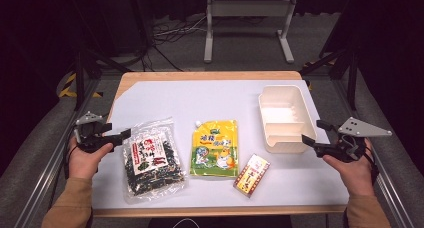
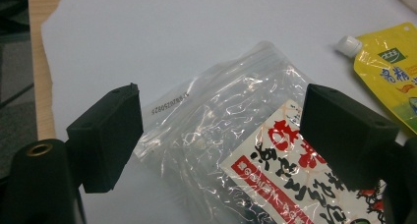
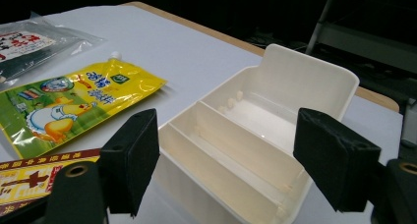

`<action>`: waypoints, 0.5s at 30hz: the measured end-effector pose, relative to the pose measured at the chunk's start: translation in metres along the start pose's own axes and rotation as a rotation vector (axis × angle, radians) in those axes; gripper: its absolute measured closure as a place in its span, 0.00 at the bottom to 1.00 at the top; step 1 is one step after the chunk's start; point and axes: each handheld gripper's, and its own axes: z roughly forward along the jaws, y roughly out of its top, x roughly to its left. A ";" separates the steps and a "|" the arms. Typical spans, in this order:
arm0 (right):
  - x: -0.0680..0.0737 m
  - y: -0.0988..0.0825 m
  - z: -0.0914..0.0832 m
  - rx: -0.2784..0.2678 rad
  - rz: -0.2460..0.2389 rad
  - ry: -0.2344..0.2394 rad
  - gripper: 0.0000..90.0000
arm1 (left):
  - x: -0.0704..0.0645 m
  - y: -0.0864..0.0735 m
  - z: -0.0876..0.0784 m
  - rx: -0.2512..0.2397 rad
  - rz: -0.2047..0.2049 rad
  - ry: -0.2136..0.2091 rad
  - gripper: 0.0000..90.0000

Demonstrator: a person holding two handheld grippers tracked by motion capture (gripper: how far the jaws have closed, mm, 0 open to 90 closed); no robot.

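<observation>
Clear zip bag (image 1: 151, 158) of dark seaweed snack, red-white-black label on front, lies flat at table's 8 o'clock, long axis tilted slightly, transparent empty top end toward 12 o'clock, film crinkled.

Cream plastic container (image 1: 285, 119), open-topped, rectangular, divided inside into one large compartment and narrow ones, stands upright at table's 2 o'clock; compartments look empty.

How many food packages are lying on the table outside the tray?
3: clear seaweed bag with red-and-white label at left, yellow spouted pouch in the middle, small red-and-yellow box to its right, nearer the person.
</observation>
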 end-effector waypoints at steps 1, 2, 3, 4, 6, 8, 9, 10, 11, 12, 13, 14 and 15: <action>0.002 0.001 0.000 0.003 -0.005 0.003 0.28 | 0.000 0.000 0.002 0.008 -0.001 -0.002 0.18; 0.004 0.002 0.001 0.005 -0.010 0.006 0.28 | 0.001 0.000 0.004 0.013 0.002 0.000 0.18; 0.006 0.003 0.001 0.005 -0.010 0.010 0.28 | 0.001 0.000 0.006 0.021 0.003 0.000 0.18; 0.008 0.004 0.001 0.005 -0.014 0.014 0.28 | 0.002 -0.001 0.008 0.038 0.000 0.002 0.17; 0.011 0.006 0.002 0.005 -0.024 0.020 0.27 | 0.005 -0.003 0.015 0.076 -0.019 0.009 0.11; 0.014 0.007 0.003 0.012 -0.036 0.026 0.27 | 0.009 -0.005 0.020 0.105 -0.036 0.012 0.11; 0.015 0.006 0.003 0.015 -0.039 0.027 0.26 | 0.012 -0.005 0.022 0.106 -0.037 0.018 0.11; 0.016 0.006 0.003 0.019 -0.037 0.029 0.26 | 0.013 -0.006 0.024 0.112 -0.044 0.023 0.12; 0.017 0.006 0.003 0.022 -0.042 0.029 0.26 | 0.013 -0.006 0.025 0.113 -0.046 0.031 0.12; 0.018 0.006 0.003 0.023 -0.041 0.029 0.26 | 0.014 -0.006 0.026 0.114 -0.045 0.032 0.13; 0.018 0.006 0.002 0.023 -0.041 0.030 0.26 | 0.014 -0.006 0.027 0.116 -0.044 0.036 0.13; 0.018 0.005 0.002 0.023 -0.041 0.029 0.26 | 0.015 -0.007 0.029 0.116 -0.043 0.042 0.13; 0.018 0.005 0.002 0.024 -0.040 0.028 0.26 | 0.015 -0.008 0.030 0.119 -0.042 0.042 0.13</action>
